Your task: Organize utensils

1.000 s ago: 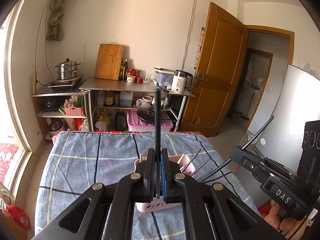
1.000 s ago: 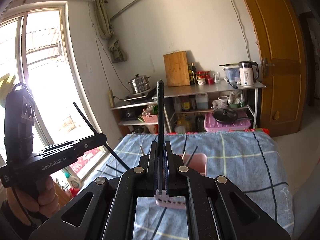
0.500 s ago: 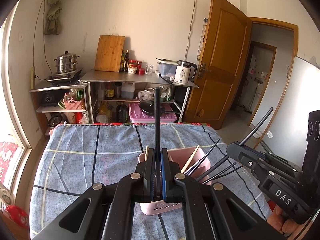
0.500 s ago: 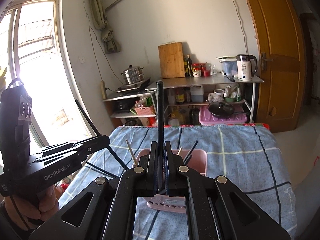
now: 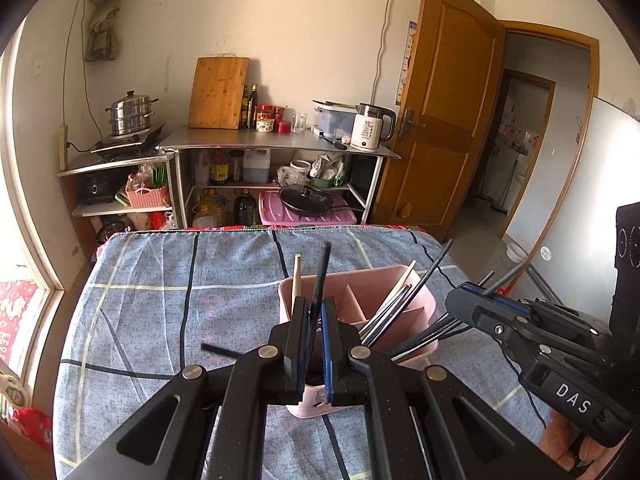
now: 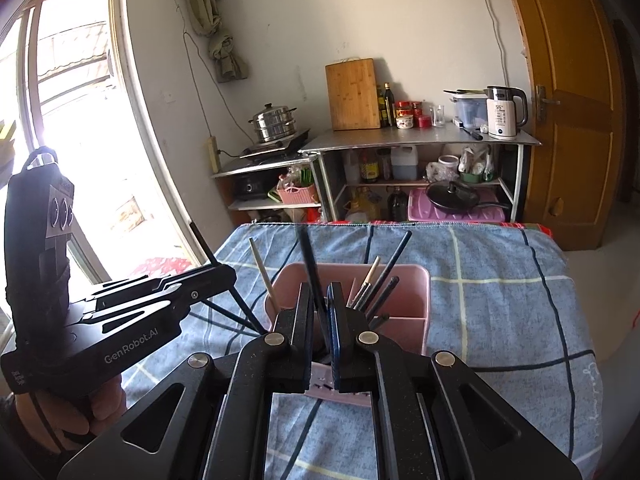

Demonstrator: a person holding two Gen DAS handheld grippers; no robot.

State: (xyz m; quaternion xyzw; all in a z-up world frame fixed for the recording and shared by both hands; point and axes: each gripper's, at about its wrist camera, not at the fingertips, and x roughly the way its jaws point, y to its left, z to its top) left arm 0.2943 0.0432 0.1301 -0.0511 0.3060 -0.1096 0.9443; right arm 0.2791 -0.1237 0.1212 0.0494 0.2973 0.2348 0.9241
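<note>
A pink divided caddy (image 5: pixel 360 270) (image 6: pixel 400 267) stands on the blue checked cloth. It holds a wooden chopstick (image 5: pixel 296 276) and several dark chopsticks (image 5: pixel 394 306). My left gripper (image 5: pixel 315 304) (image 6: pixel 228 276) is shut on a black chopstick (image 5: pixel 322 272) that leans right, its lower end down in the caddy's left compartment. My right gripper (image 6: pixel 320 292) (image 5: pixel 458 300) hangs over the caddy's near side. Its jaws are opening, and a black chopstick (image 6: pixel 306 256) stands loose between them, leaning left.
One black chopstick (image 5: pixel 220 350) lies on the cloth (image 5: pixel 160 300) left of the caddy. Beyond the table's far edge stand metal shelves (image 5: pixel 280 146) with a kettle, pots and bottles. A window is at the left, a wooden door (image 5: pixel 440 120) at the right.
Both grippers have come down over the pink caddy. Both held chopsticks, upright before, now lean, and their lower ends have gone into the caddy. The right jaws have parted slightly.
</note>
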